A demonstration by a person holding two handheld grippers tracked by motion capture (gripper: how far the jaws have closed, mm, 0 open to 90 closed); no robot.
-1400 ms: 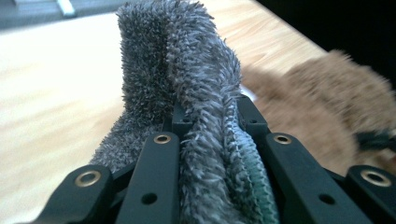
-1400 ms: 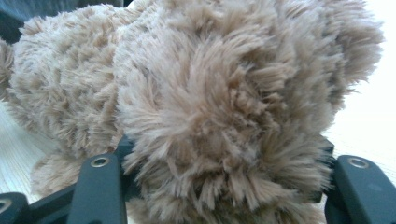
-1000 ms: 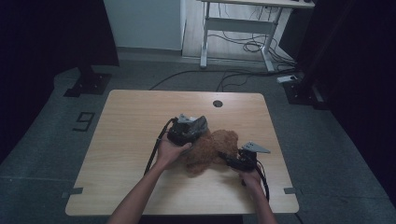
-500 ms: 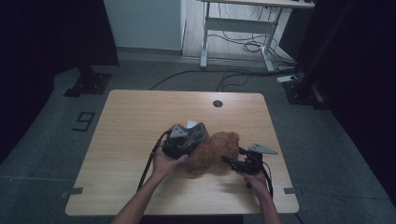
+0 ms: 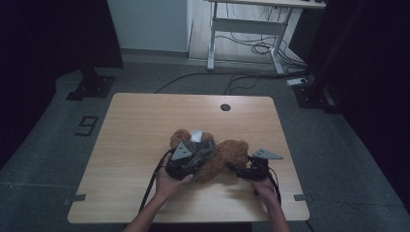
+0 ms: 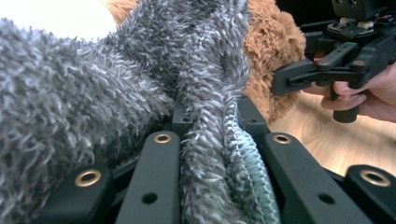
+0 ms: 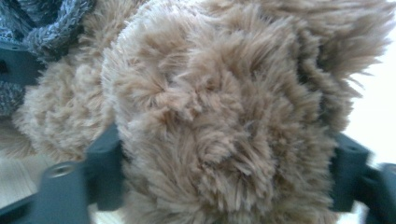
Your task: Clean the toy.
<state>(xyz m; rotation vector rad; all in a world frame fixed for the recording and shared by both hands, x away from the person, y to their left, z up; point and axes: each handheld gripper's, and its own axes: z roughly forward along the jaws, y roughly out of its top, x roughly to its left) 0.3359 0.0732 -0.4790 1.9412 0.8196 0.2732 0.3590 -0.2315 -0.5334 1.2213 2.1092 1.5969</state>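
The left gripper (image 6: 205,154) is clamped on a fold of grey fuzzy cloth (image 6: 93,93), pinched tight between its jaws. The right gripper (image 7: 224,186) is set astride a limb of the brown teddy bear (image 5: 227,157); its jaws have just been closing, but whether the pads press on the fur cannot be told. The bear is laid on the wooden table (image 5: 145,121), with the cloth draped over its left half. Dressing or wrapping appears to be in hand; next, the cloth is probably to be drawn across the bear while the limb is steadied.
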